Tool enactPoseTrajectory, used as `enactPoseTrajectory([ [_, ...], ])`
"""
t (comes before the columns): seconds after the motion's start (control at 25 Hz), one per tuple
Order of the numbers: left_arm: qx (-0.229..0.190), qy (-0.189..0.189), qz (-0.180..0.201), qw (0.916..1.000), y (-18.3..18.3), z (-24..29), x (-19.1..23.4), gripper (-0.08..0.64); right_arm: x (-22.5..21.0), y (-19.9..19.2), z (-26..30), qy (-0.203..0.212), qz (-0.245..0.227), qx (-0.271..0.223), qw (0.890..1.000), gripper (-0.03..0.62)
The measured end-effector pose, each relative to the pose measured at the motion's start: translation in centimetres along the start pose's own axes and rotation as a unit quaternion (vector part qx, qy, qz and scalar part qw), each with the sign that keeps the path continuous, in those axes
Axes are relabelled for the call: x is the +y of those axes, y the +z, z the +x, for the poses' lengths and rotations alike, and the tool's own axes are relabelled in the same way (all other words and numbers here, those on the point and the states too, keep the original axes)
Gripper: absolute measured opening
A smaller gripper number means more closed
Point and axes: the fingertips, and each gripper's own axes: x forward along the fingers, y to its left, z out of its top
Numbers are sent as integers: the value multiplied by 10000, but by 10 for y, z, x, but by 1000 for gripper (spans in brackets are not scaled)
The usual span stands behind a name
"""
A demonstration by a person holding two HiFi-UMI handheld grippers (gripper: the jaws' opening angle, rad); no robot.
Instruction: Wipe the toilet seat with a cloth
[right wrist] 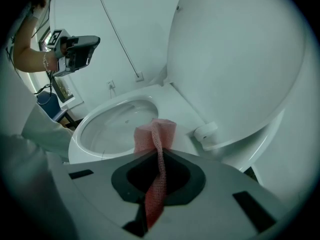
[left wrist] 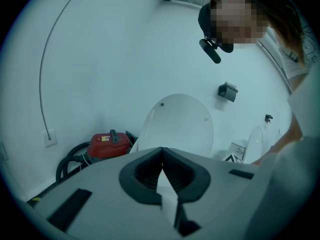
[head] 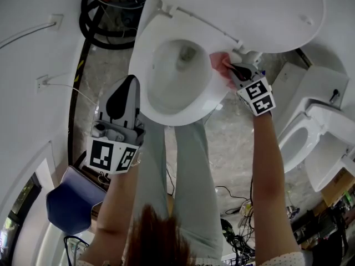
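Cloth (right wrist: 159, 132) in right claw (right wrist: 159, 153), on seat (right wrist: 182, 115)

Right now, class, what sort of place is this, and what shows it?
Probably a test room or showroom, not a home bathroom: a toilet, a second toilet close by, a red vacuum and loose cables.

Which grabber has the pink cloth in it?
The right gripper: its jaws pinch the pink cloth on the toilet seat. The left gripper is shut on nothing, away from the cloth.
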Motion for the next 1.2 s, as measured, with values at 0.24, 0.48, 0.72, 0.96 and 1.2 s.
enactPoseTrajectory([
  [0.24, -31, 72, 4, 10000, 1, -5, -3, 2, 17, -10, -3, 201, 1, 144, 9997, 25],
  [0.48, -51, 138, -3, 9999, 3, -10, -1, 3, 32, -19, -5, 220, 198, 185, 9994, 25],
  [0.72, -62, 225, -3, 9997, 2, -17, 1, 3, 47, -27, -6, 266, 355, 172, 9989, 25],
  [0.96, -62, 341, -30, 9994, 1, -24, 6, 3, 68, -33, -5, 406, 453, 485, 9970, 25],
  [1.2, -71, 408, -62, 9991, 0, -27, 11, 2, 88, -37, -3, 532, 554, 575, 9954, 25],
])
